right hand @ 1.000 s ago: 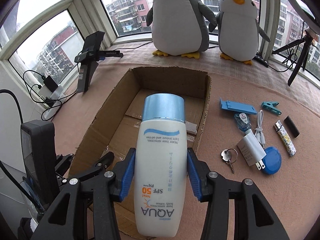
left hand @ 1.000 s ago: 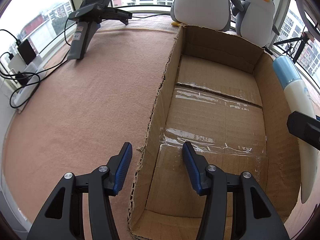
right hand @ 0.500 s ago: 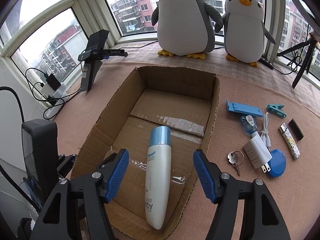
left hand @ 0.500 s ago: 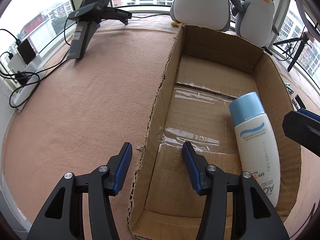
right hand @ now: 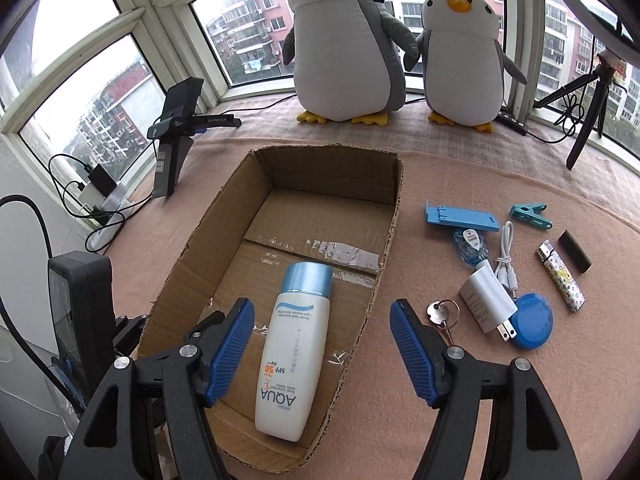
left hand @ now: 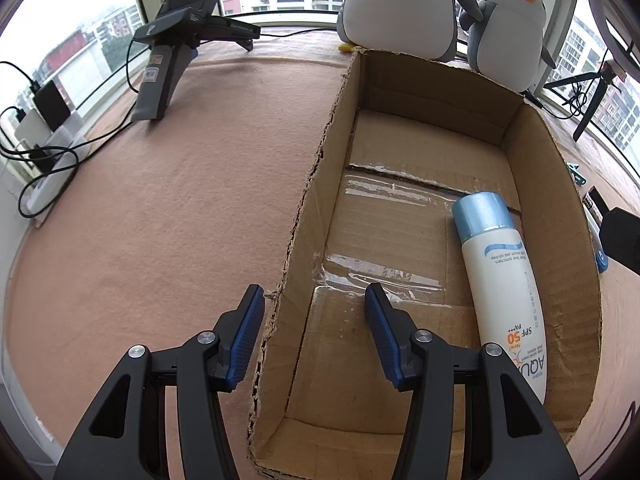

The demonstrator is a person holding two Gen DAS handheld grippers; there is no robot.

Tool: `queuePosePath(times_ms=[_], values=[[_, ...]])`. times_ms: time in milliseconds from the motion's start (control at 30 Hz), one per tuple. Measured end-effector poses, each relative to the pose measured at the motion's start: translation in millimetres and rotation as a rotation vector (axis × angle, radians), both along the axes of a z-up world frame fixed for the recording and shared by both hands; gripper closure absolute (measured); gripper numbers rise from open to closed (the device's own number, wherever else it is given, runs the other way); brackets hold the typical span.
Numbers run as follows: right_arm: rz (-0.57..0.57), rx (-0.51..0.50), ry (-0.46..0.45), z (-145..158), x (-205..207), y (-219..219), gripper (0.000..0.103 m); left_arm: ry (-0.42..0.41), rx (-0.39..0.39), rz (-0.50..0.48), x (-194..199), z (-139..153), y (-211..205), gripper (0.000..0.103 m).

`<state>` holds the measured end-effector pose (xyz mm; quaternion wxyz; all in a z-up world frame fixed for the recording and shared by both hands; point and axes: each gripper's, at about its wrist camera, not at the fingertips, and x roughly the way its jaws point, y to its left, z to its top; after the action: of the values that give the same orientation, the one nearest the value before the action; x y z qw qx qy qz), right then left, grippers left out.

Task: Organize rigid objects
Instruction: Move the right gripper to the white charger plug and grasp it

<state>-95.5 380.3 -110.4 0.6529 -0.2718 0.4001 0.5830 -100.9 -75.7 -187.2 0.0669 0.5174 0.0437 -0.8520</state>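
The right gripper (right hand: 322, 344) hangs with jaws spread wide and empty above the sunscreen bottle (right hand: 294, 344), which lies flat on the floor of the cardboard box (right hand: 390, 248), against its right wall, blue cap toward the far end. The left gripper (left hand: 314, 336), jaws also released, straddles the box's left wall. On the table right of the box lie keys (right hand: 440, 314), a charger (right hand: 486, 306), a lighter (right hand: 560, 276) and a blue phone stand (right hand: 462, 216).

Sunscreen bottle (left hand: 506, 300) flat in cardboard box (left hand: 560, 184) (right side) — left gripper (left hand: 314, 304) agape.
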Motion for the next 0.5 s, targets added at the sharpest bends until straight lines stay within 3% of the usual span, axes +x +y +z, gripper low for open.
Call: queuePosePath(times_ms=[500], values=[[-0.071, 0.007, -0.029, 5, 68, -21, 0.036, 0.000, 0.000, 0.000, 0, 0, 1, 0.052]])
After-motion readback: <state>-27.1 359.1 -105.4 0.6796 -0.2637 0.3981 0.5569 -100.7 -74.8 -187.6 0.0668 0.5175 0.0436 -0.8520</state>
